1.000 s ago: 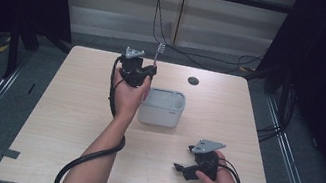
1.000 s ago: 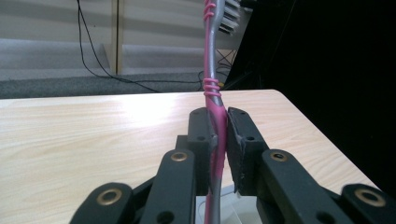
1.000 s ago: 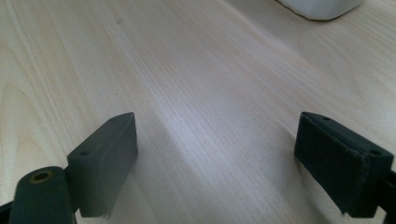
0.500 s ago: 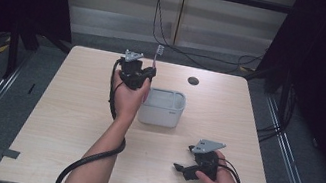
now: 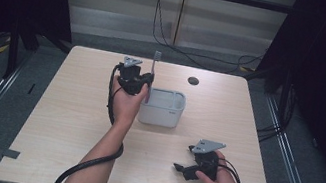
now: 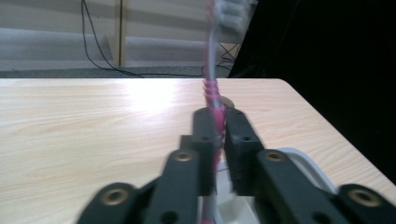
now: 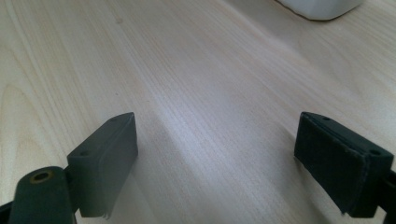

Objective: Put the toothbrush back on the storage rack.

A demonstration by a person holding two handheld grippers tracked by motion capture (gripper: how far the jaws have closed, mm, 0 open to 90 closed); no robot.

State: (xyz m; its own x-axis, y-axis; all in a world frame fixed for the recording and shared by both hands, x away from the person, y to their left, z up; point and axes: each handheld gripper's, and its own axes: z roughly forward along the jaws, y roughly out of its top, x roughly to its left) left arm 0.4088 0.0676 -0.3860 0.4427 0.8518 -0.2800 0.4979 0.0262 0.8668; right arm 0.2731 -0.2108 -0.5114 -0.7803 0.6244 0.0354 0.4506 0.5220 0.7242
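Nearest us, our right gripper rests on the pale wooden table at its near right, jaws spread wide, nothing between them. Farther off, our left gripper clamps a pink-and-grey toothbrush upright at the left rim of the white rectangular plastic bin.

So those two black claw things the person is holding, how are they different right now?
The left gripper is raised over the white bin, jaws shut on a pink toothbrush held upright; the right gripper sits low near the table's front edge, jaws wide apart and empty. The left points away from the person, the right toward the table's left. Both are black, hand-held, with a grey plate on top.
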